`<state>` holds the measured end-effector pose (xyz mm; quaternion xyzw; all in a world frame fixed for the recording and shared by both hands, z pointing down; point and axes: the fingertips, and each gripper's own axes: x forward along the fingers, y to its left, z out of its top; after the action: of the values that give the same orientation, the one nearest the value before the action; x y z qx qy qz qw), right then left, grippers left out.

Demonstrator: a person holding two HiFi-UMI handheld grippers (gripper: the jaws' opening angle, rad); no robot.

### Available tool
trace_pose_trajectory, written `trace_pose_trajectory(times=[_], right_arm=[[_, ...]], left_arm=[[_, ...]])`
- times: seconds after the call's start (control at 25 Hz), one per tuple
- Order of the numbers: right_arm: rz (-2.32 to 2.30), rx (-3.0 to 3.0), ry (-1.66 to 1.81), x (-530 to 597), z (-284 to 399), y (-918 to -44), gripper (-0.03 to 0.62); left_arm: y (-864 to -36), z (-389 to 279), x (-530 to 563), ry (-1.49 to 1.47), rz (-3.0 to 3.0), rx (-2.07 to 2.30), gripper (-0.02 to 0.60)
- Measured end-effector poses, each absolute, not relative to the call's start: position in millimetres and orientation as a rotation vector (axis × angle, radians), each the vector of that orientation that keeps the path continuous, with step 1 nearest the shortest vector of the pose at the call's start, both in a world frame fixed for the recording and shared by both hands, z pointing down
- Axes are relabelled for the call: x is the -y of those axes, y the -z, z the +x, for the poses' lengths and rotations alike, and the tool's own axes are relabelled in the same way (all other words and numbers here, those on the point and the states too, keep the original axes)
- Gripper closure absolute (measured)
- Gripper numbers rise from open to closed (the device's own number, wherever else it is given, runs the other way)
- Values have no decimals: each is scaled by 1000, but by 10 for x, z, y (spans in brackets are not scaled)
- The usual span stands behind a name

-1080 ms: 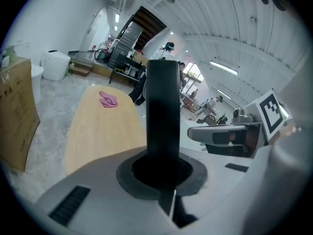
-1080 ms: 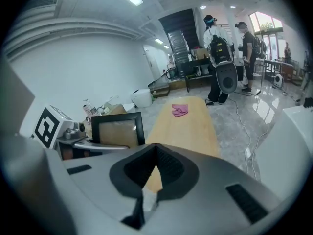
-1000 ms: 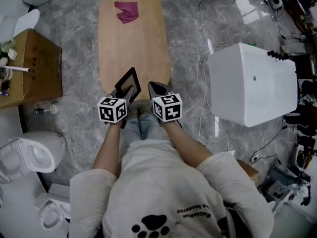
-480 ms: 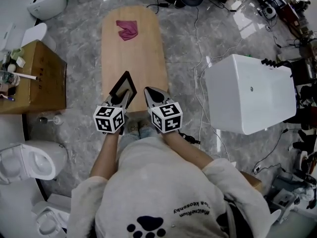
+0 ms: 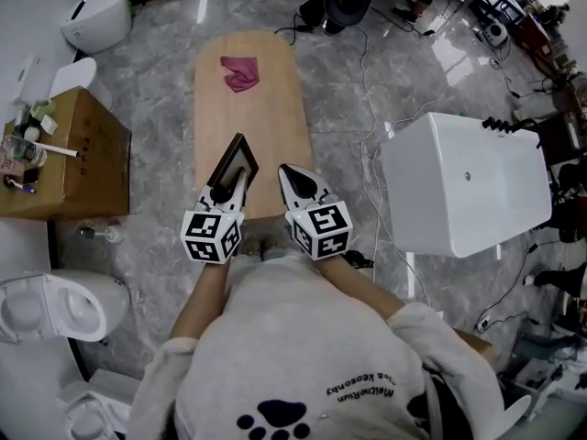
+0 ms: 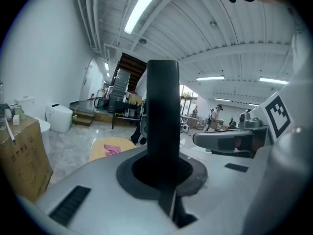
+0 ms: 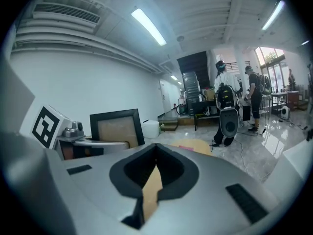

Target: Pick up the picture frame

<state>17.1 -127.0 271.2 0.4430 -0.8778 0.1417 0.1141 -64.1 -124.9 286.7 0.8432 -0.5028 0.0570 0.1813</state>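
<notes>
Left tool (image 5: 228, 187) is clamped on the picture frame (image 5: 235, 161), its jaws pressed on the lower part of the black moulding. In the left gripper view that moulding stands upright between them as a dark bar. In the head view the frame sits just left of the picture's centre, tilted, over the near end of the oval wooden bench (image 5: 266, 108). Right tool (image 5: 293, 174) is just beside it to the right, its jaws shut together with nothing between them, apart from the frame. A crumpled pink cloth (image 5: 239, 72) lies at the bench's far end, near the top of the picture. A cardboard box (image 5: 87, 168) stands at the left, a toilet (image 5: 55, 305) at the lower left and a white tub (image 5: 463, 186) at the right, all on the grey marble floor (image 5: 348, 90).
</notes>
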Motion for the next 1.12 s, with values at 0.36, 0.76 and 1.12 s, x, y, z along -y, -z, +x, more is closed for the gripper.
trace_pose_trajectory(times=[0.36,0.76,1.12], right_arm=[[1397,2667,-182,1246,247,-2145,585],[1414,2719,-66,1189,198,-1880,585],[1412,2722,-46,1169,162,-1874,585]], left_arm=[[-2315,-593,1207,-89,2489,1560,565],[-2063,-645,1144,-32,2510,1645,565],[-2006,-690,1091,-47,2514,1685,565]])
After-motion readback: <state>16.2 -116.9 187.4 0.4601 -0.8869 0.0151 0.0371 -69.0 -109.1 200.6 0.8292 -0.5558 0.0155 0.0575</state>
